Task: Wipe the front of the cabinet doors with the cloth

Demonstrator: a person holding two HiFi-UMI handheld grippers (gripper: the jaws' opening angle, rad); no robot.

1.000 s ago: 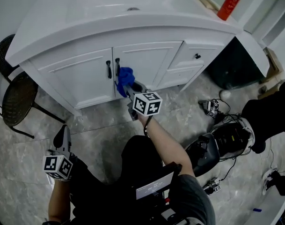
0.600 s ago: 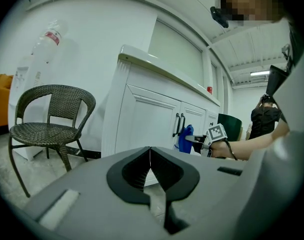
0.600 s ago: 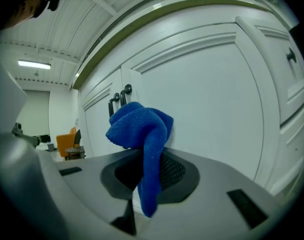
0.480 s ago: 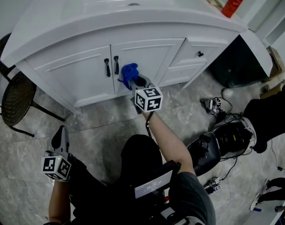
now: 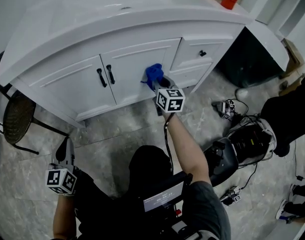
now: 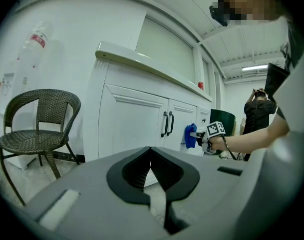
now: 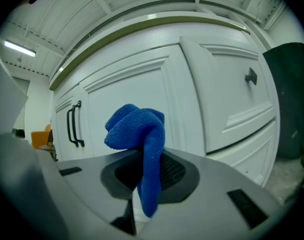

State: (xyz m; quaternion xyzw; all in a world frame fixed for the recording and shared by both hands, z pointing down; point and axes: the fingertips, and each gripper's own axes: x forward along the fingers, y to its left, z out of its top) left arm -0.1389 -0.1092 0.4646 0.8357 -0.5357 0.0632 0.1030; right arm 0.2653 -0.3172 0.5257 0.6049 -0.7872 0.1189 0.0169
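**Blue cloth is up at the right door**

The right gripper [image 5: 159, 82] has its two jaws squeezed tight on a soft, fluffy blue cloth [image 7: 138, 129]. One end of the cloth makes a puffy ball above the jaws. The other end hangs down between them.

In the head view the cloth sits at 11 o'clock from this gripper's marker cube. It is right up at the white wooden right-hand door [image 5: 137, 69], near the door's 3 o'clock edge and just beside the white drawers [image 5: 202, 54]. It looks like it touches the door, but I cannot tell for sure. The two black bar handles [image 5: 105, 76] are at 9 o'clock from the cloth, well apart from it.

The left gripper [image 6: 150, 160] is down at 7 o'clock in the head view, over the grey stone floor [image 5: 122, 129], far from the cabinet. Its jaws are closed together with nothing in them.

I think the wiping is somewhere in the middle. The doors show no dirt and no wet marks, so I cannot tell which parts are done. The white left-hand door [image 5: 72, 86], at 9 o'clock from the handles, may need its wipe too.
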